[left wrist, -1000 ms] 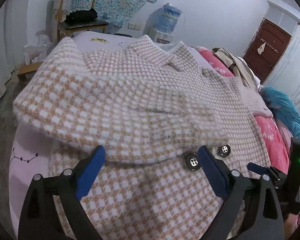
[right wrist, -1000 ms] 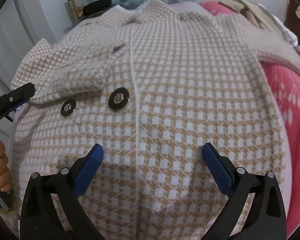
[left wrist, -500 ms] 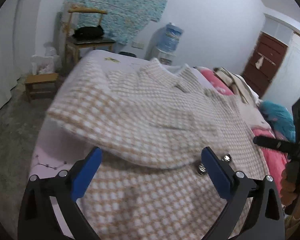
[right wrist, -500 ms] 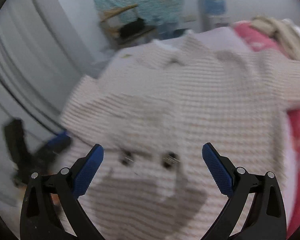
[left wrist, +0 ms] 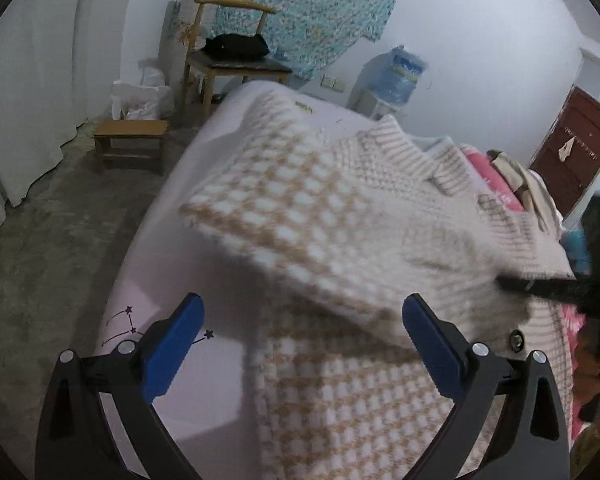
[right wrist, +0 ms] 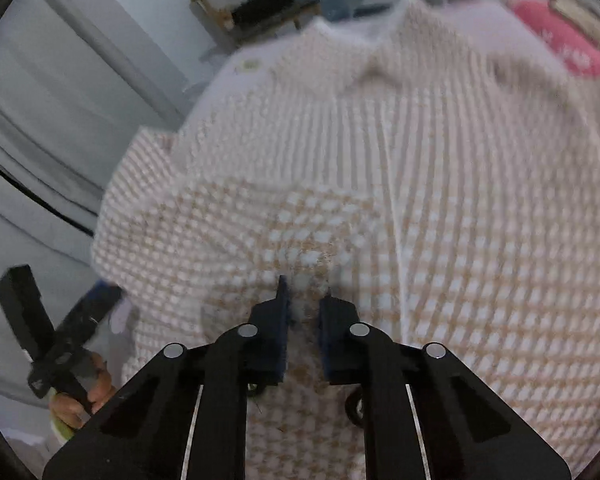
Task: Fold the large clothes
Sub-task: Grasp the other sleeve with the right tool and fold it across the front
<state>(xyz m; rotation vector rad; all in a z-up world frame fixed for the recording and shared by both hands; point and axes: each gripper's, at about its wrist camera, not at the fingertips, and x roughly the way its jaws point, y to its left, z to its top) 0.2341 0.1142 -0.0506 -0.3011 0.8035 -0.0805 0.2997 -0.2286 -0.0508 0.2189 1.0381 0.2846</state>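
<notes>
The right tool (right wrist: 303,300) has just been closing from wide open and its jaws now pinch a bunched fold of the houndstooth coat (right wrist: 420,184) between the pads, so I judge the next fold is starting. The left tool (left wrist: 300,344) is wide open and holds nothing. The coat lies spread on the bed (left wrist: 172,280), its folded sleeve just ahead of the left tool and its body stretching away beyond the right tool

A beige-and-white checked coat (left wrist: 340,240) lies spread on the bed, one sleeve folded across its front.
</notes>
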